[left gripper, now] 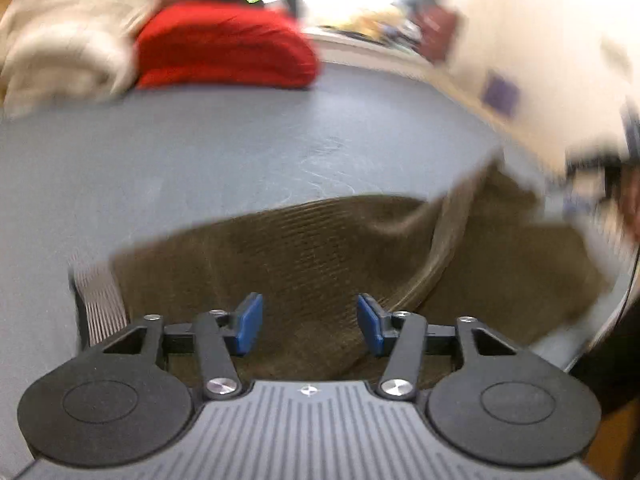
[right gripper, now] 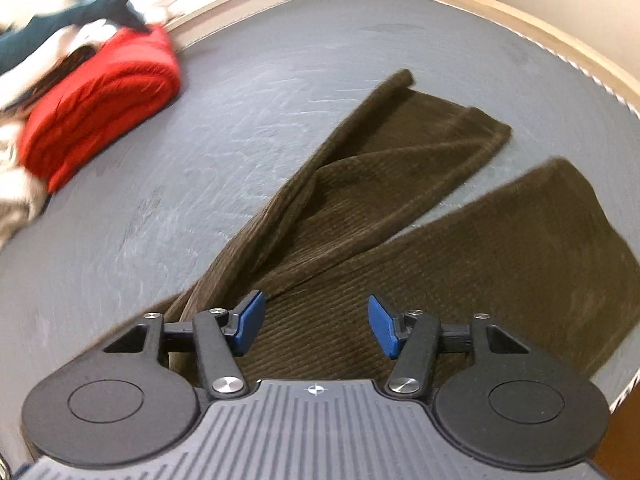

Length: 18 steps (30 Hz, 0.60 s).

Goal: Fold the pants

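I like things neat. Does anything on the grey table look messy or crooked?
Yes. The brown pants lie askew: the two legs splay apart, and the left leg has its edge folded over along its length. The red folded cloth looks tidy.

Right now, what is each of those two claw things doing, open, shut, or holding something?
Left gripper: jaws open, holding nothing, above the brown pants.
Right gripper: jaws open, holding nothing, over the pants.

ribbed brown cloth pants [right gripper: 400, 240], matt grey table [right gripper: 200, 160]

Pants [right gripper: 400, 216] on table [right gripper: 280, 80], folded blanket [right gripper: 100, 108] far left.
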Available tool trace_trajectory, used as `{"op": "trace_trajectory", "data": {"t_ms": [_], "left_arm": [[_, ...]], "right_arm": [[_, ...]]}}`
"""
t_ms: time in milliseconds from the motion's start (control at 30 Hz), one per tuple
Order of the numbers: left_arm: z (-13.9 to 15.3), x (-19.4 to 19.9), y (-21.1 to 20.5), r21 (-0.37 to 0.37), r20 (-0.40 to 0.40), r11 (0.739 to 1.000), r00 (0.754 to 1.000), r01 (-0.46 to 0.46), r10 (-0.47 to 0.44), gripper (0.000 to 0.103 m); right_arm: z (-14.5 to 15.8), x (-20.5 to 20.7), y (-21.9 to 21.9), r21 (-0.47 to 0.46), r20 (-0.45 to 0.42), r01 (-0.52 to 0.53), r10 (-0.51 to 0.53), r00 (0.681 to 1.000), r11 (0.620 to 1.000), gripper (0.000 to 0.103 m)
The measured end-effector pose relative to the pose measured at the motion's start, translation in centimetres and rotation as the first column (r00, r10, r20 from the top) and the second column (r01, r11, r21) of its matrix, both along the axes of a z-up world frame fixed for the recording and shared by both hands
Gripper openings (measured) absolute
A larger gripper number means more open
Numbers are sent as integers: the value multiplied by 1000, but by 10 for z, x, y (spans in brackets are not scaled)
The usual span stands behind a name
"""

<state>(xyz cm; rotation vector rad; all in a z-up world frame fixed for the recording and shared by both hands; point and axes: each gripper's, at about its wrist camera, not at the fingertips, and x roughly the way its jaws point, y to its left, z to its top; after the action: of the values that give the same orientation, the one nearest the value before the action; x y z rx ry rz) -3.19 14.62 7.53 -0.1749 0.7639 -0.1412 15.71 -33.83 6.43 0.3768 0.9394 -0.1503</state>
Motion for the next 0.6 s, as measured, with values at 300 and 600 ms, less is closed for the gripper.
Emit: {"op": "trace_trajectory", "data": {"t_ms": [300,600], "left_arm": [[-68,-2,91,-373,-406,851,890,-370,209,56],[-80,-2,132,-442,-410,694,816,-569,408,55]], "right_arm": [[14,-15,-34,107,166,123,-140,976,987,22],[-2,32,-66,196,178,84,-120,977,977,28]]}}
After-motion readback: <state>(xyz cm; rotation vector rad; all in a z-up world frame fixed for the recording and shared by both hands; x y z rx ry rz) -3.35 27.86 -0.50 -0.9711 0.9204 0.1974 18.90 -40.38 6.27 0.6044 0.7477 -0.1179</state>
